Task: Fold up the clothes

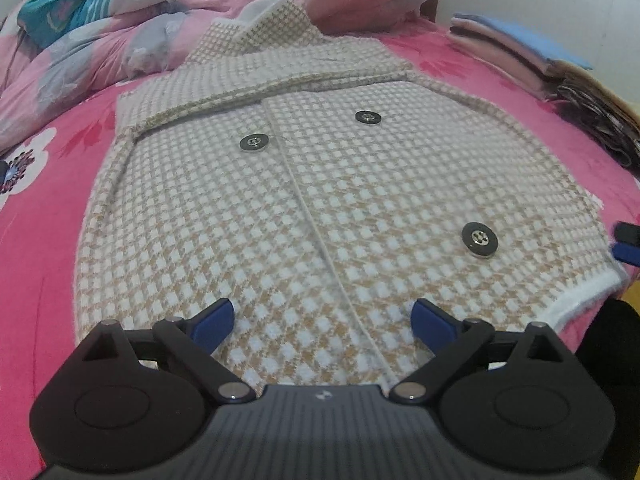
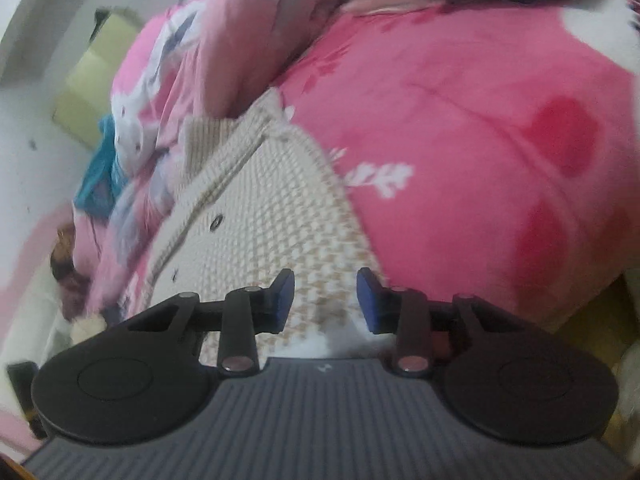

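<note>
Houndstooth knit, beige and white: the jacket (image 1: 280, 184) lies flat on the pink floral bed (image 1: 36, 240), front side up, with three dark buttons (image 1: 477, 239) showing and its sleeves folded across the chest toward 12 o'clock, just below the collar. That layout suggests the sleeve folds are done and the body fold remains. In the left wrist view the left hand-held gripper (image 1: 322, 322) hovers over the near hem at 6 o'clock, jaws spread wide with nothing between the blue pads (image 1: 214, 320); they straddle the centre seam, probably lining up for a pinch on the hem. The right hand-held gripper (image 2: 325, 300) shows in its own view rolled sideways and motion-blurred, so it seems to be in transit; its jaws stand partly open and I see only cloth beyond them, nothing pinched. It points toward the jacket's white-edged corner at 6 o'clock of that view, and its blue tips (image 1: 626, 246) peek in at 3 o'clock of the left view, beside the garment's right edge. Judgement: both hands are taking station at the hem corners so the lower half can be lifted evenly and carried up toward the collar. A stack of folded clothes (image 1: 560, 68) sits at 2 o'clock, well apart, likely the destination. A rumpled pink quilt (image 1: 120, 32) crowds the collar at 11 o'clock and may snag the fold.
</note>
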`<state>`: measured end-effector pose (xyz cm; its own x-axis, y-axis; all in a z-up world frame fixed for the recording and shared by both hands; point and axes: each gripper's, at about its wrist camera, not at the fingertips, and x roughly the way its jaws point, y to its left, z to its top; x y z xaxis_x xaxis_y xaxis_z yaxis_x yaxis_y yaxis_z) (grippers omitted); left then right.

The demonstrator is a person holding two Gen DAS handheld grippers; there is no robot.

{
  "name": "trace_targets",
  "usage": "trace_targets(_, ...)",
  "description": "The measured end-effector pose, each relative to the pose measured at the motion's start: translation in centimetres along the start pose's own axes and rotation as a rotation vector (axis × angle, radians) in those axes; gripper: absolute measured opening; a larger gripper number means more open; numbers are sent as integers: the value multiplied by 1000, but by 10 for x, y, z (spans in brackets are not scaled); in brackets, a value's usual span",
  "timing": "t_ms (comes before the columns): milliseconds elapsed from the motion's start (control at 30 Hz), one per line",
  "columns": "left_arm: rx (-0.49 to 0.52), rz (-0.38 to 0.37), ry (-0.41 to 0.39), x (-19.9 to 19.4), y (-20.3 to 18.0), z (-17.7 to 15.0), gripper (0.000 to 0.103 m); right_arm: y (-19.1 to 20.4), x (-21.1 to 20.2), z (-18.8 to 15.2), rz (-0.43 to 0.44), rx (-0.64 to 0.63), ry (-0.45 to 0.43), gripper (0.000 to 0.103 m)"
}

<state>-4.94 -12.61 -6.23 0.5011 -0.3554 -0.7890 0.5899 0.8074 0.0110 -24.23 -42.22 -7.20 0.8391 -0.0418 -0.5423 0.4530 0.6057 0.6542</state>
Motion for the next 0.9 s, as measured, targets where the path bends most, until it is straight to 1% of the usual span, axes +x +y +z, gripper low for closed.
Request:
trace_targets(33, -5, 1, 4, 0, 0, 0, 97, 0, -5, -2, -28, -8, -14, 37)
trace_targets(167, -18, 10, 13, 0, 1, 1, 97, 14, -25, -6, -25, -59, -59, 37)
trace_targets(200, -22, 13, 15, -1, 1, 2, 97, 19, -30, -7, -20, -79, -68, 37)
trace_targets(267, -32, 19, 20, 0, 1, 2, 99, 41, -30, -10, 20, -163, -74, 37)
trace_targets(367, -52, 27, 30, 0, 2, 2, 100, 73, -21, -19, 57, -290, -51, 37)
trace_targets(500, -71, 39, 35, -1, 3, 1, 100, 107, 2, -40, 48, -428, 11, 37)
trace_targets(533, -78, 41, 35, -1, 4, 1, 100, 115, 8, -45, 41, -468, 24, 37)
trace_targets(600, -97, 44, 35, -2, 5, -1, 101, 128, 16, -60, -10, -575, 35, 39)
trace_targets(700, -117, 47, 35, -1, 7, -3, 103, 138, 34, -79, -111, -710, 62, 40)
trace_targets(767, -119, 50, 36, -1, 7, -4, 103, 139, 39, -88, -149, -752, 79, 43)
trace_targets(900, -123, 59, 34, -1, 6, -4, 103, 141, 36, -92, -163, -774, 70, 46)
